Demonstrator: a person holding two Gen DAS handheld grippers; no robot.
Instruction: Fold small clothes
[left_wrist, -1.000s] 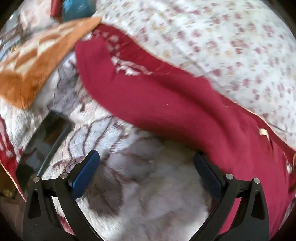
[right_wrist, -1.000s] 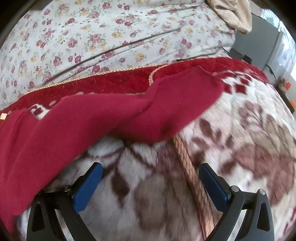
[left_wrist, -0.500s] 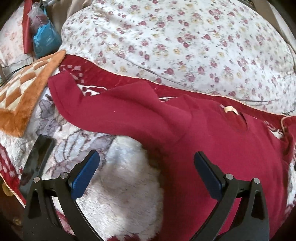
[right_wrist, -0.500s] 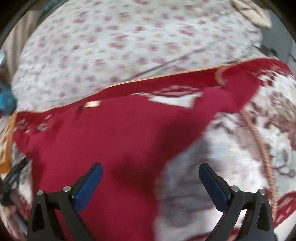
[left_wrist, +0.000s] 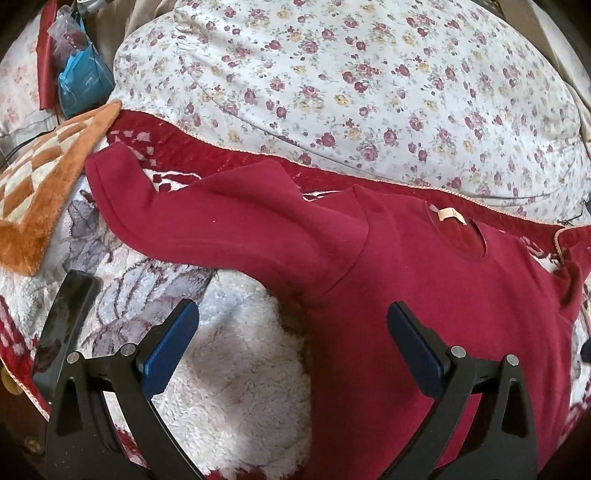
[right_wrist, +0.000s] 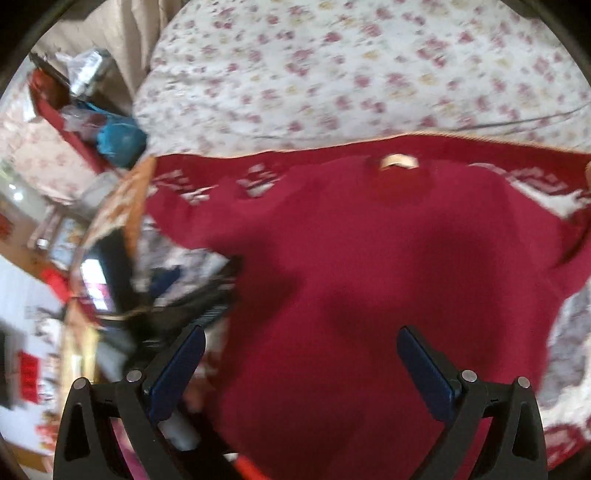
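A dark red long-sleeved top (left_wrist: 424, 295) lies spread on a plush patterned blanket (left_wrist: 229, 369), neck label (left_wrist: 448, 215) upward, one sleeve (left_wrist: 177, 218) stretched out to the left. My left gripper (left_wrist: 291, 343) hovers open above the armpit where that sleeve joins the body, nothing between its fingers. In the blurred right wrist view the same top (right_wrist: 388, 288) fills the middle, label (right_wrist: 399, 161) at the far edge. My right gripper (right_wrist: 301, 365) is open over the body of the top, holding nothing.
A floral quilt (left_wrist: 369, 81) is heaped behind the top. An orange checked cushion (left_wrist: 40, 177) and a dark phone (left_wrist: 64, 325) lie at the left on the blanket. A blue bag (left_wrist: 83, 83) sits at the far left corner. Room clutter shows left in the right wrist view.
Both cameras pulled back and swung toward the body of the top; the neck label came into view. The right view swept left, off the right sleeve. Both grippers stayed open.
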